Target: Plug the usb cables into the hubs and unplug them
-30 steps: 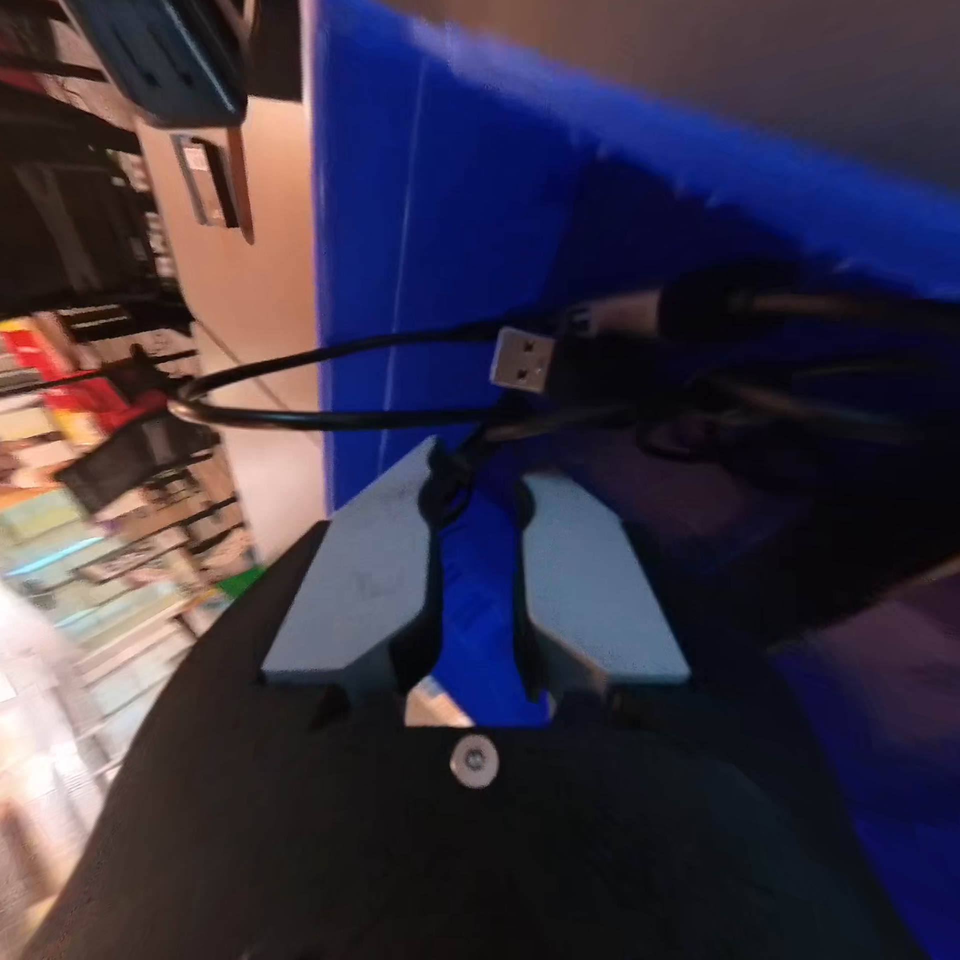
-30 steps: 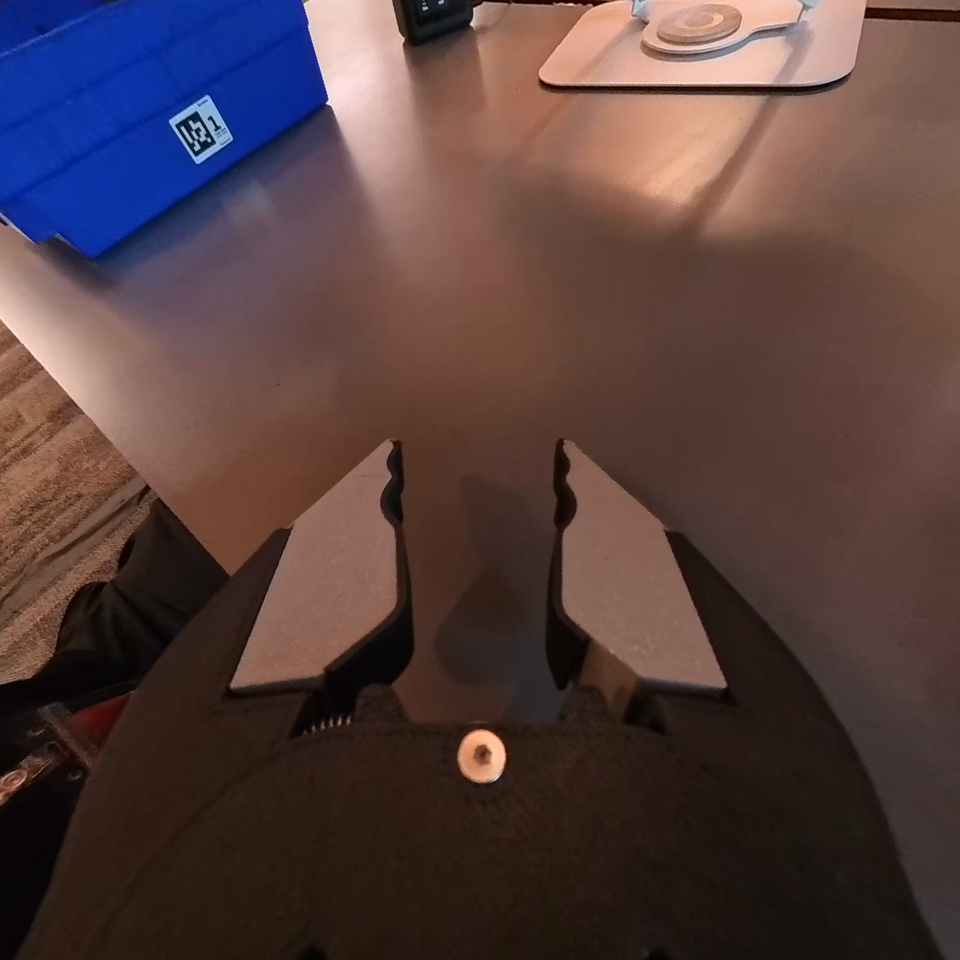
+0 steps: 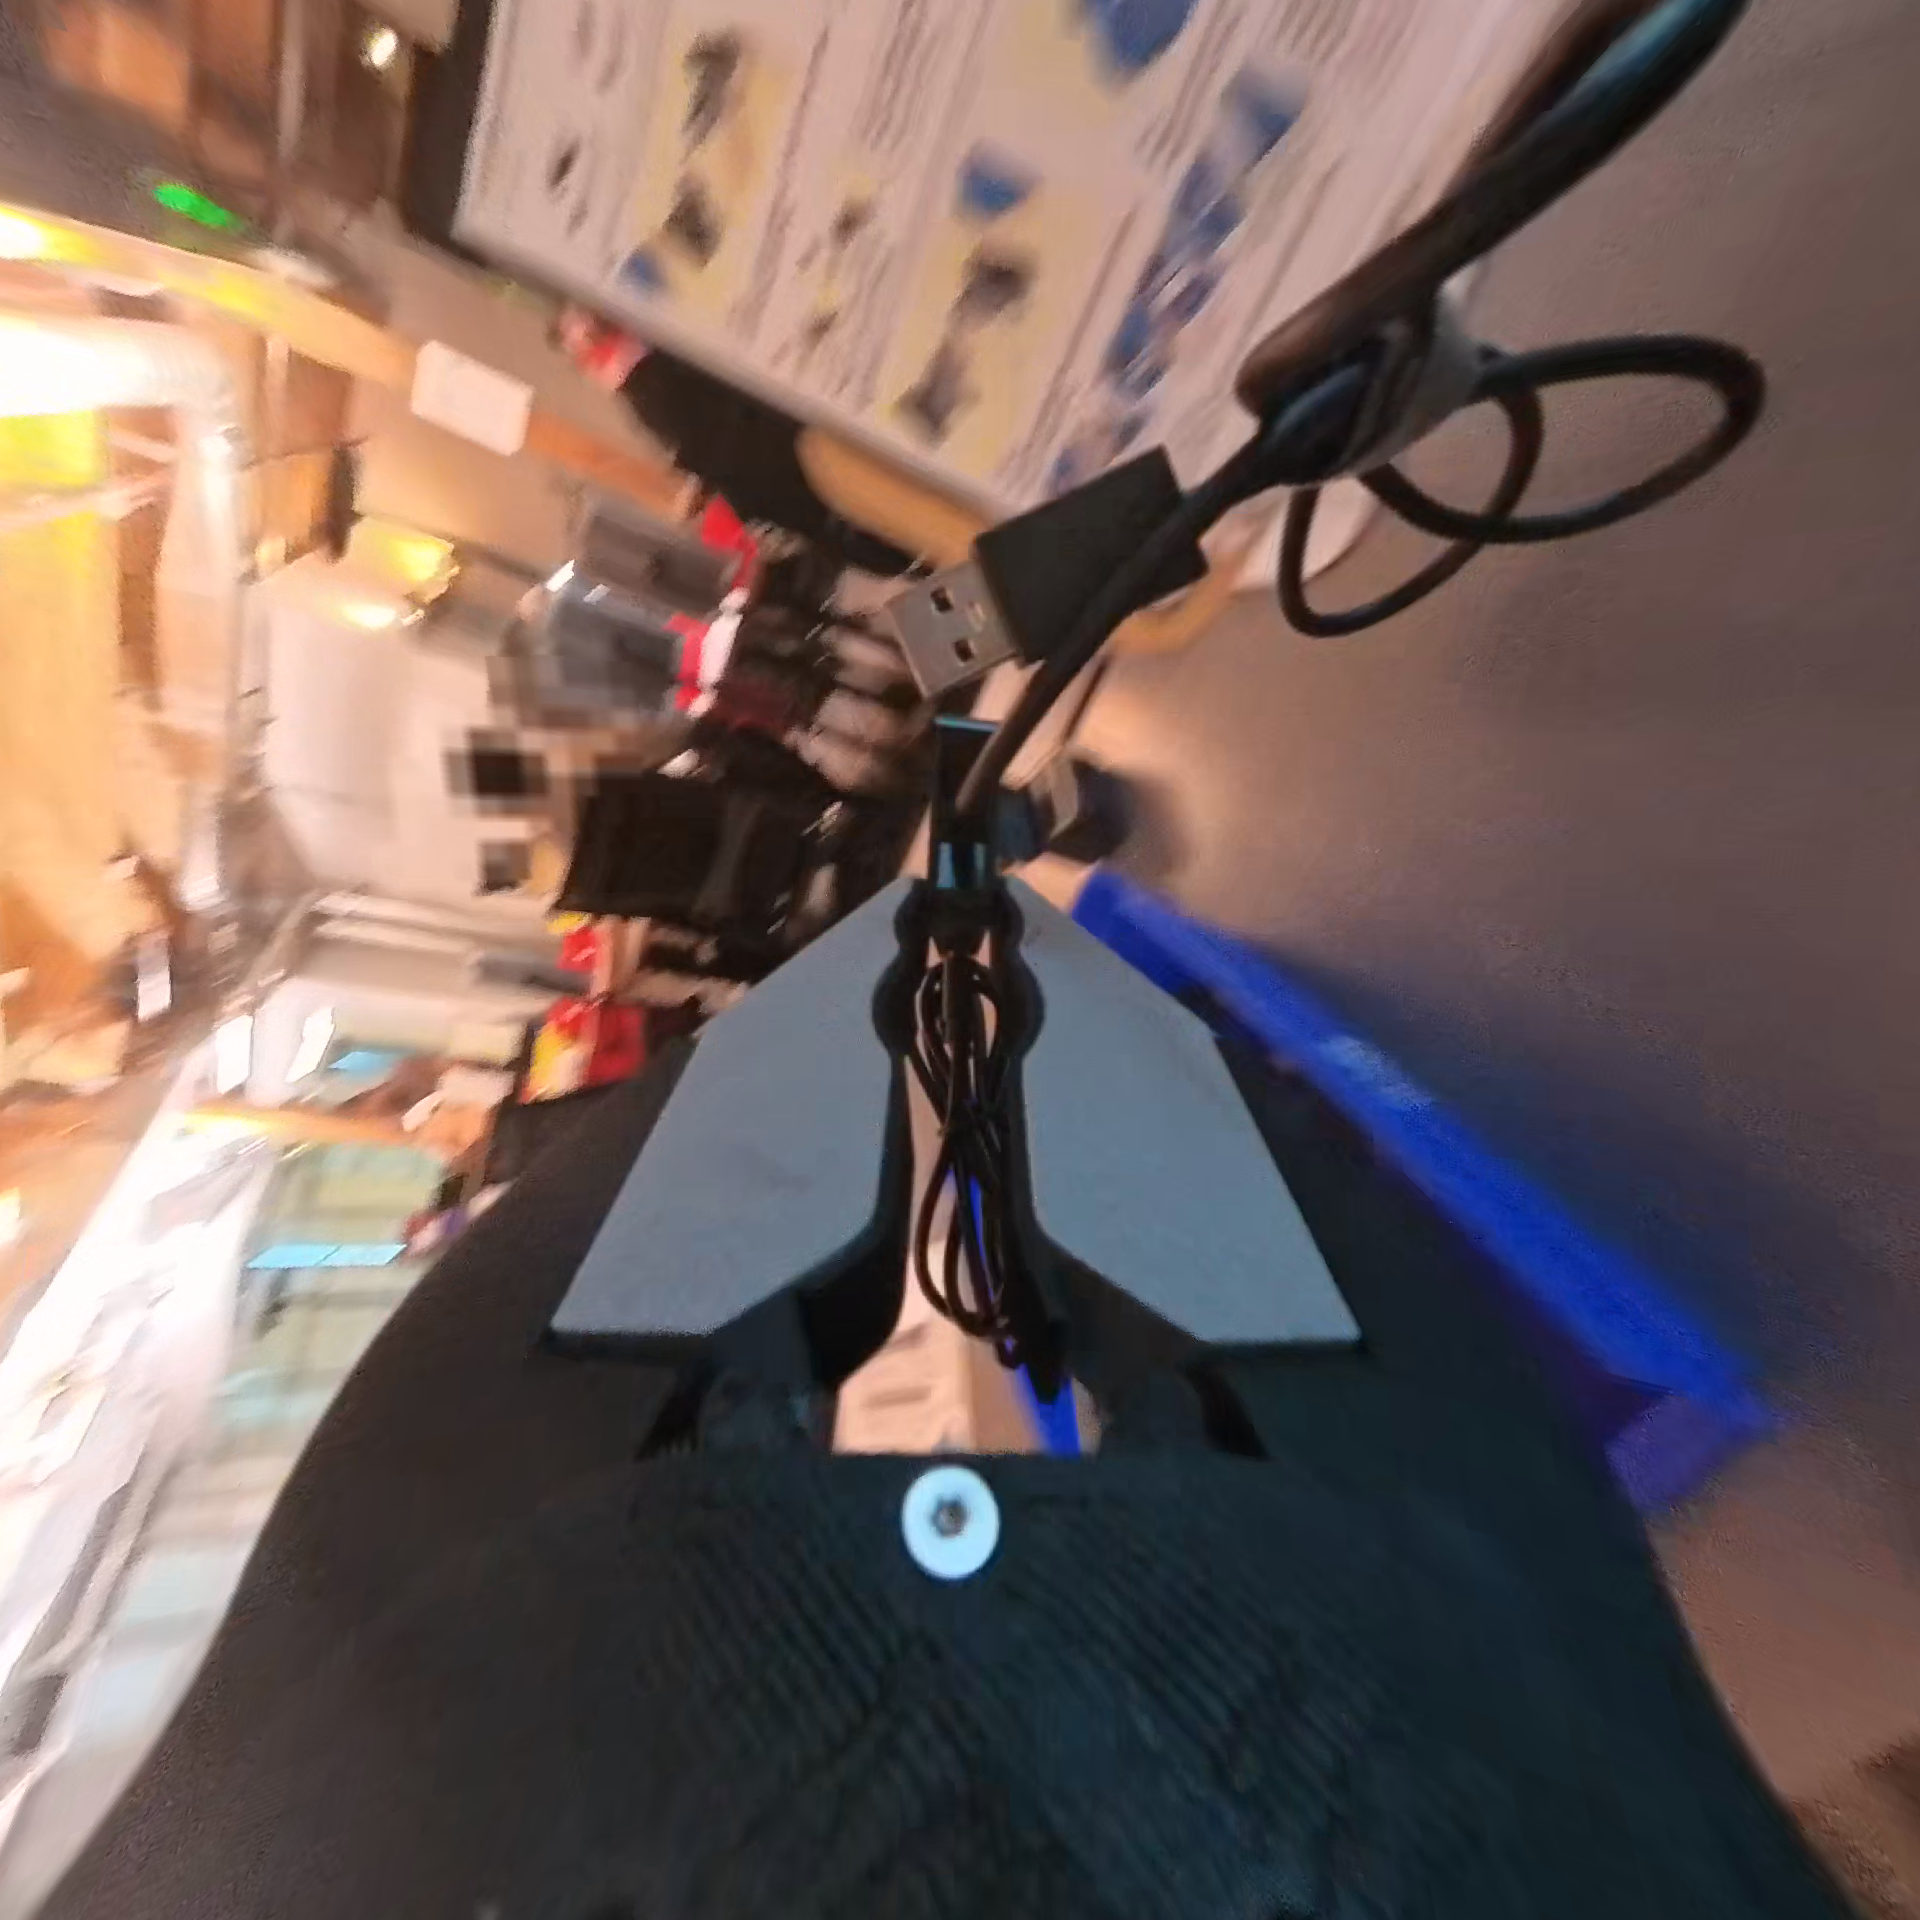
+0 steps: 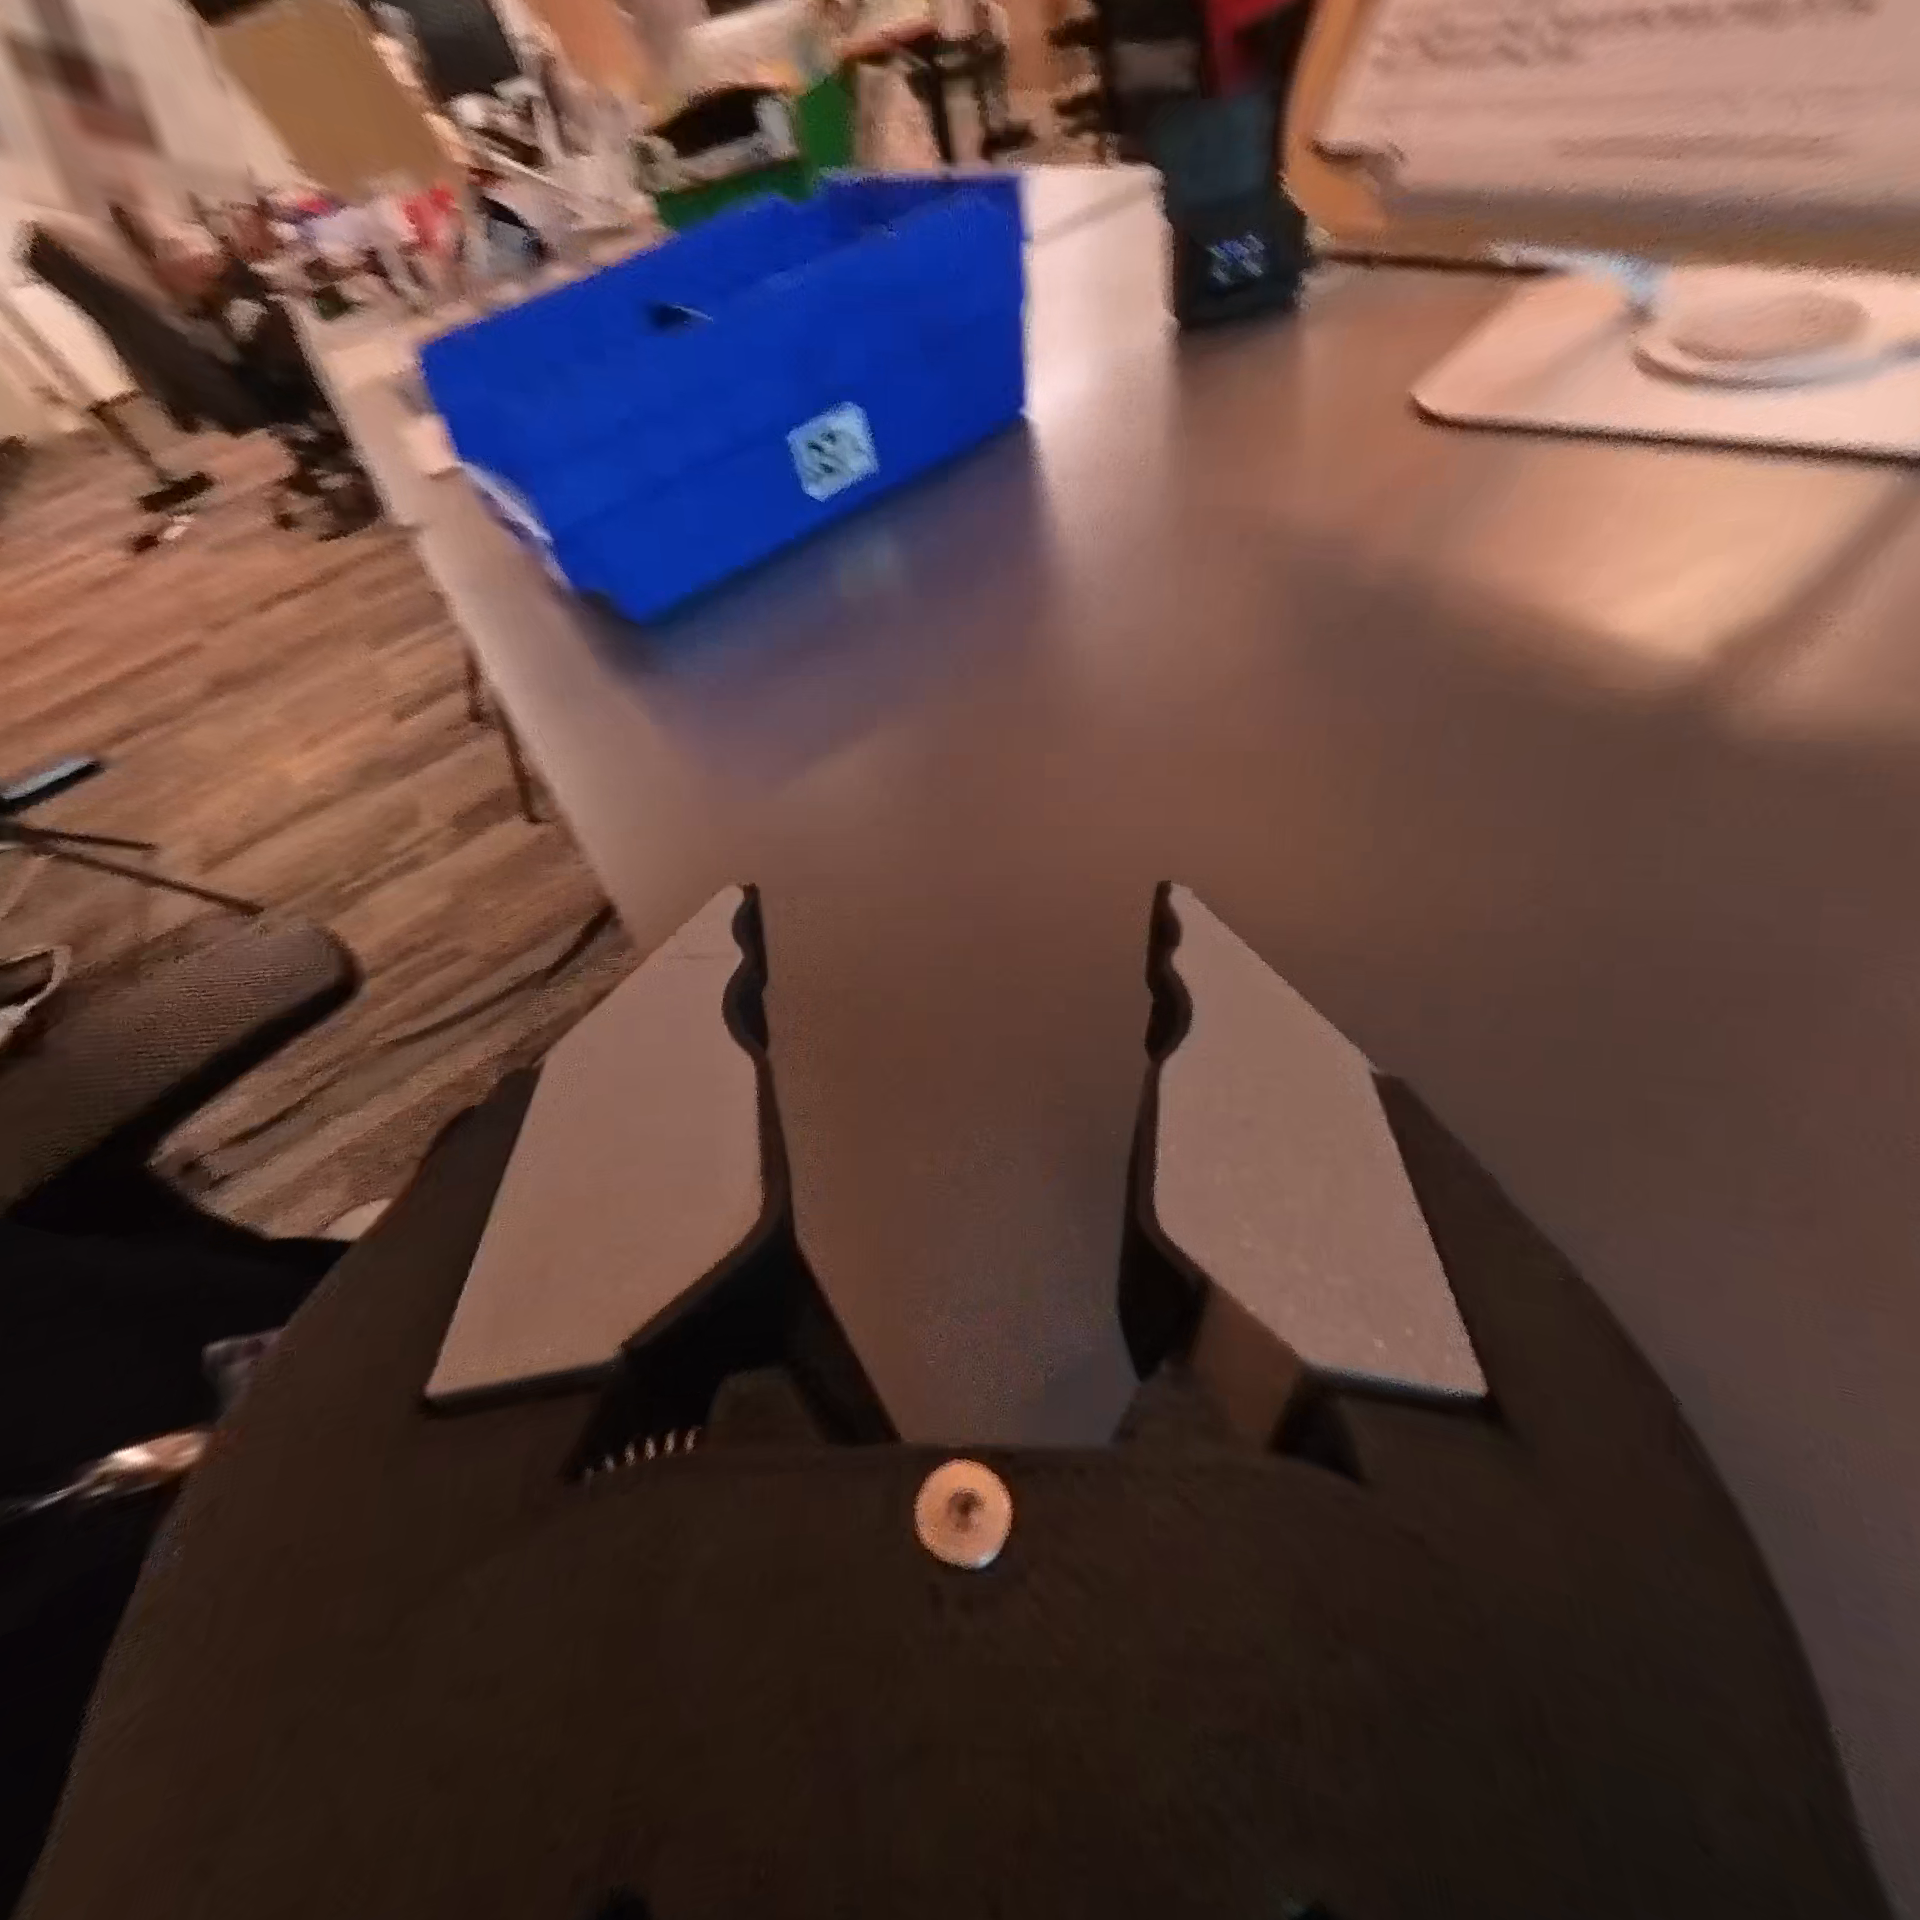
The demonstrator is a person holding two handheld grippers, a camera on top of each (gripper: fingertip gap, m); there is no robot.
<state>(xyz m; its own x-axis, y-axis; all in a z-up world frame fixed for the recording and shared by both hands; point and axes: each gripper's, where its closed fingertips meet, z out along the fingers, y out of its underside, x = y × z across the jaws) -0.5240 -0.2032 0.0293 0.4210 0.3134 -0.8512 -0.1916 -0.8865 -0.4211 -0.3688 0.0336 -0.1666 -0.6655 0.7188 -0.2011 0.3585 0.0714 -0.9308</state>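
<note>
While the blue bin (image 4: 790,416) sits in the upper middle of the right wrist view near the table (image 4: 1455,790) edge, its contents are too blurred to tell. Bare tabletop spreads wide below and right of it. A white sticker (image 4: 833,449) marks its near wall. At frame centre, the right gripper (image 4: 956,914) hangs with fingers well apart, holding nothing. At centre of the left wrist view, the left gripper (image 3: 954,914) pinches a bundle of black usb cables (image 3: 961,1143); a usb plug (image 3: 956,629) dangles free just above.
</note>
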